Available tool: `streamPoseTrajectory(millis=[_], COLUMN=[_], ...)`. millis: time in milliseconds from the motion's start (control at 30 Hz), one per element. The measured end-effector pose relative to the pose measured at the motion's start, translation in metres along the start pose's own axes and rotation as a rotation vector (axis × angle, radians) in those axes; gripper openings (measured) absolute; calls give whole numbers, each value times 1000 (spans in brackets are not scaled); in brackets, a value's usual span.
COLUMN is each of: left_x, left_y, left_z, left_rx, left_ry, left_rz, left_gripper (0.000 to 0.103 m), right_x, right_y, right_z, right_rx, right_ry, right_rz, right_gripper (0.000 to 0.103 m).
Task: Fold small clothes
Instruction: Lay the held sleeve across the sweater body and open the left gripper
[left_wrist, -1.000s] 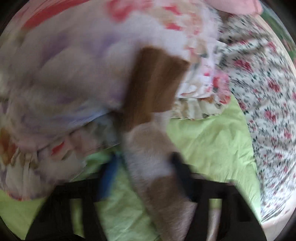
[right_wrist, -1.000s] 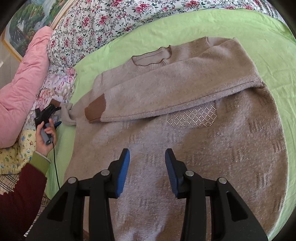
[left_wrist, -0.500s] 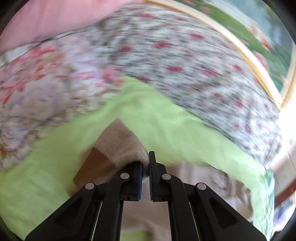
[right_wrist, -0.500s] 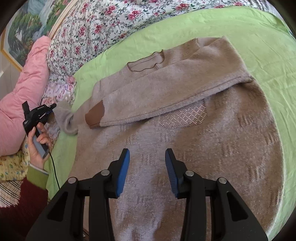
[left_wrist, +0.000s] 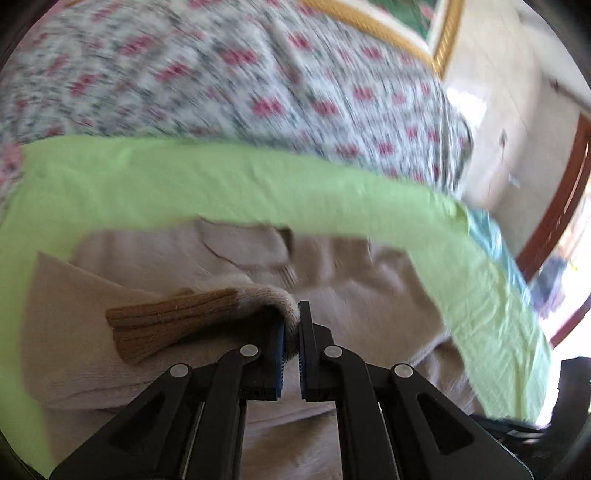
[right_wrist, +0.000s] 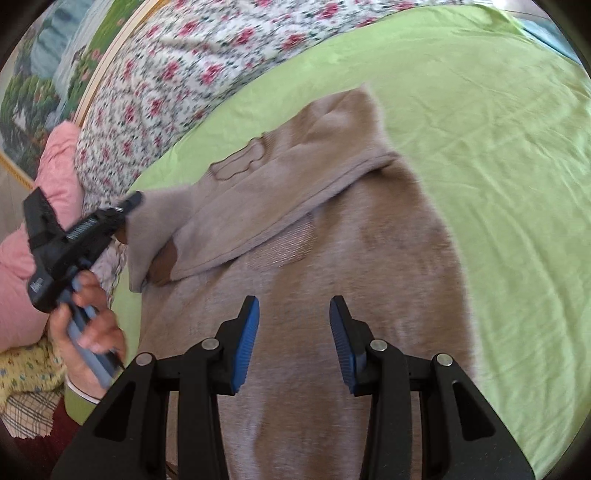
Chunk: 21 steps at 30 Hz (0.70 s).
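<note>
A beige knit sweater (right_wrist: 332, 258) lies flat on the green sheet (right_wrist: 498, 166), one sleeve folded across its chest. My left gripper (left_wrist: 291, 332) is shut on the other sleeve's cuff (left_wrist: 273, 295), whose brown band (left_wrist: 166, 325) hangs to the left, above the sweater body (left_wrist: 369, 302). In the right wrist view the left gripper (right_wrist: 129, 203) holds that sleeve (right_wrist: 155, 229) lifted over the sweater's left side. My right gripper (right_wrist: 293, 332) is open and empty, hovering over the sweater's lower body.
A floral quilt (right_wrist: 177, 81) runs along the far side of the bed. A pink pillow (right_wrist: 22, 266) and patterned clothes (right_wrist: 29, 365) lie at the left. A framed picture (right_wrist: 44, 85) stands behind. A wall and wooden door frame (left_wrist: 554, 206) are to the right.
My left gripper closed on the sleeve cuff and has swung it up and inward over the sweater. The right gripper stayed open and shifted a little over the sweater body.
</note>
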<state>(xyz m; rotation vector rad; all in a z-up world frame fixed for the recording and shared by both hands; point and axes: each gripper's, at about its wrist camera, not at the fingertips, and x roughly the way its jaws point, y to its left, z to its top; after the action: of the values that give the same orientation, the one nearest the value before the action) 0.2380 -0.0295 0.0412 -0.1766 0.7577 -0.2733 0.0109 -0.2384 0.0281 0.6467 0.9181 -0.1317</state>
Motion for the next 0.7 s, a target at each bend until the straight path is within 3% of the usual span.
streamPoseTrajectory(millis=[133,200,267,367,567,700], left_x=[47,54,56,44,-12,-50], left_y=[-13,-12,-12,-12,10,52], left_z=[-24,-32,-40,-49,-73,-86], left_rx=[34,30,34,57,71,25], left_ry=[119,150,180,178,156,125], left_rz=[10,-3,-17,-21,-23,74], left_gripper=[13,25,56,72,78,78], right_x=[-8,-9,-9,-5,11,33], right_y=[-11,-14,-15,-11,22,58], right_z=[4,6,8,13,24,36], right_rx=[21,35,38,32,-60,-184], right_ry=[-15,-14,-19,-21,-15,-3], right_rz=[-8,-5,-6,-3,20,23], right_gripper=[41,41,41,48,51,51])
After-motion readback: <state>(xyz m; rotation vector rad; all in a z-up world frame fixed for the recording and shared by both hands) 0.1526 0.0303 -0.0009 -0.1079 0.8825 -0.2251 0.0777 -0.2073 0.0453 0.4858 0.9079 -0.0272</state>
